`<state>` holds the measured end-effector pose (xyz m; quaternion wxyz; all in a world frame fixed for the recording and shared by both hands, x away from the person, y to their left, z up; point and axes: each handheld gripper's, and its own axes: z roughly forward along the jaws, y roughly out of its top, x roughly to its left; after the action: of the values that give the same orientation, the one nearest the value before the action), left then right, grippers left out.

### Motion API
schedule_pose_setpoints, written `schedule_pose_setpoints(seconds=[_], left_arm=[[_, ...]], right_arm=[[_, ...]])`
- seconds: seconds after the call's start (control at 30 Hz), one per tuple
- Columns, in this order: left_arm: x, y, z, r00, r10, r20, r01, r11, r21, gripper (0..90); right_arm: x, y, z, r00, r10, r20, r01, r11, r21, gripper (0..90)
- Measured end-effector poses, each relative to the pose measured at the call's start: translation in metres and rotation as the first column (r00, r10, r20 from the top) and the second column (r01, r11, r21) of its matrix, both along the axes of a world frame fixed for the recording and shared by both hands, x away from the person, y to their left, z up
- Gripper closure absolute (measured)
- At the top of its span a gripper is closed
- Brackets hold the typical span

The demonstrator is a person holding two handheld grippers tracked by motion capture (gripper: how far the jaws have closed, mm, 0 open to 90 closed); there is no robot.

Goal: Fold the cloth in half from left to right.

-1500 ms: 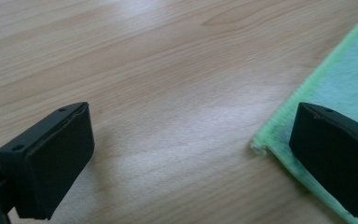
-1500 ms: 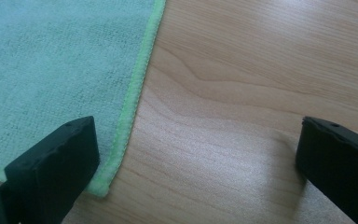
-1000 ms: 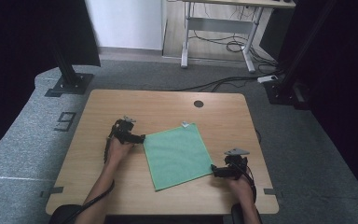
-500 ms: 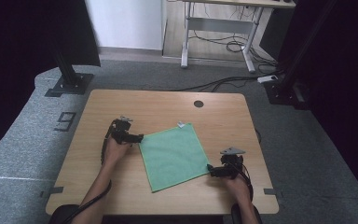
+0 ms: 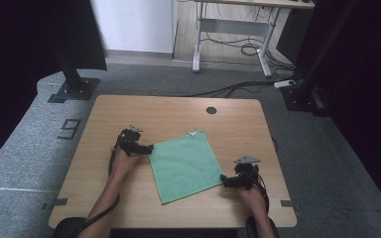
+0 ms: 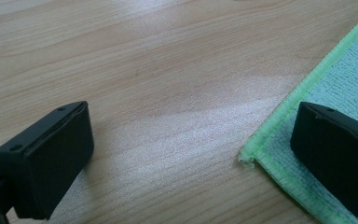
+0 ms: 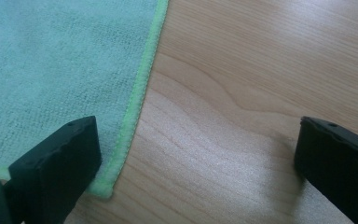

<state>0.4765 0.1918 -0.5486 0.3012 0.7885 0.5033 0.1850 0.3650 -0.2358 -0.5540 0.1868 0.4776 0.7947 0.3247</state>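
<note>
We see a soft, floppy green cloth [image 5: 184,165]; both wide-open grippers, left gripper [image 6: 186,154] and right gripper [image 7: 196,163], probably should pinch the corners under them.

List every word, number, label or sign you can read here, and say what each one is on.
"9": dark digit marked on the grey carpet left of the wooden table.
White tag at the far corner of the green microfibre cloth: too small to read.

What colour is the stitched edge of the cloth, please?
The edge is bright lime green, lighter than the teal-green cloth; it shows best in the right gripper view.
</note>
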Motion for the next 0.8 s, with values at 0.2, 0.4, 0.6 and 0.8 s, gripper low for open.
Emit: schedule_pose_setpoints(seconds=[0.2, 0.4, 0.6, 0.8], left_arm=[[0.000, 0.000, 0.000, 1.0000, 0.000, 0.001, 0.000, 1.0000, 0.000, 0.0], [-0.004, 0.000, 0.001, 0.9995, -0.026, 0.020, 0.026, 0.9996, -0.008, 4.9], [-0.011, -0.002, 0.003, 0.9958, -0.082, 0.042, 0.083, 0.9963, -0.022, 22.9], [-0.014, -0.008, 0.007, 0.9925, -0.119, 0.031, 0.119, 0.9926, -0.023, 47.3]], right_arm=[[-0.001, 0.004, 0.004, 0.9997, 0.022, -0.006, -0.022, 1.000, -0.006, 3.3], [-0.004, 0.016, 0.010, 0.9974, 0.072, -0.001, -0.072, 0.997, -0.006, 3.3], [-0.007, 0.033, 0.017, 0.9905, 0.137, -0.001, -0.137, 0.990, 0.010, 4.1], [-0.010, 0.049, 0.020, 0.9820, 0.189, -0.004, -0.189, 0.982, 0.025, 4.7]])
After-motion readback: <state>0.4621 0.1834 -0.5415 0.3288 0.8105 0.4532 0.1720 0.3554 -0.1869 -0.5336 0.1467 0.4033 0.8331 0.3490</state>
